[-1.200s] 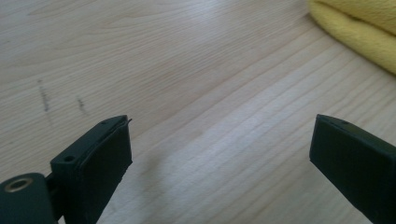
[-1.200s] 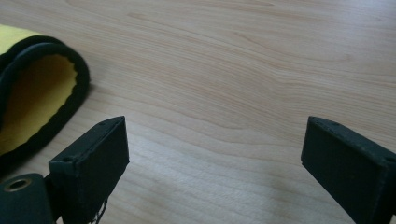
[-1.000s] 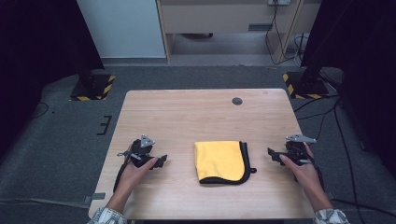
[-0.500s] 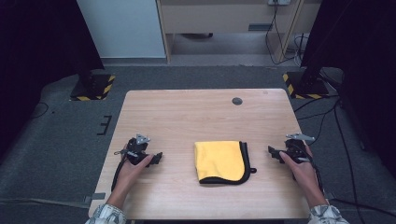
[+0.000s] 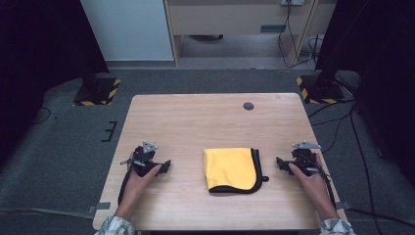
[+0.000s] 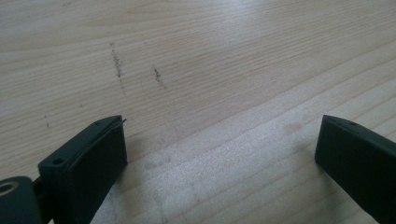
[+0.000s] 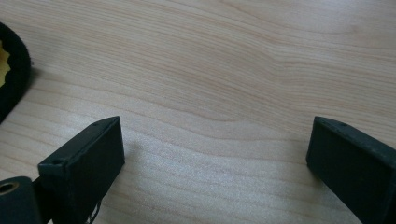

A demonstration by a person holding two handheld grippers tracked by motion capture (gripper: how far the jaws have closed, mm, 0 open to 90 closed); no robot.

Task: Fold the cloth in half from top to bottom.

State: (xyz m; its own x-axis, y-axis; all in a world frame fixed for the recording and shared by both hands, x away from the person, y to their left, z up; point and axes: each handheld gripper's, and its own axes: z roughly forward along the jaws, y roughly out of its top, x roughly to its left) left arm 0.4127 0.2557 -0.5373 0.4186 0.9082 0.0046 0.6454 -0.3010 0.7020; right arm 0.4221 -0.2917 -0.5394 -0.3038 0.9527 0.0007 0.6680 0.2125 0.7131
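With both tongs [image 5: 166, 166] [image 5: 280, 162] gaping empty beside the folded cloth [image 5: 231, 169], best reached inward for opposite hems.

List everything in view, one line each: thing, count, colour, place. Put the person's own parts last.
cloth: one, yellow with black edging, folded, on the table between the two grippers, touching neither.
table: one, light wood, centre of the high view.
round cap: one, dark, set in the tabletop near the far edge.
stand bases: two, black with yellow-black stripes, on the floor at the far corners.
left gripper: one, black, jaws wide apart over bare wood, left of the cloth.
right gripper: one, black, jaws wide apart, right of the cloth.
hands: two, one holding each gripper.
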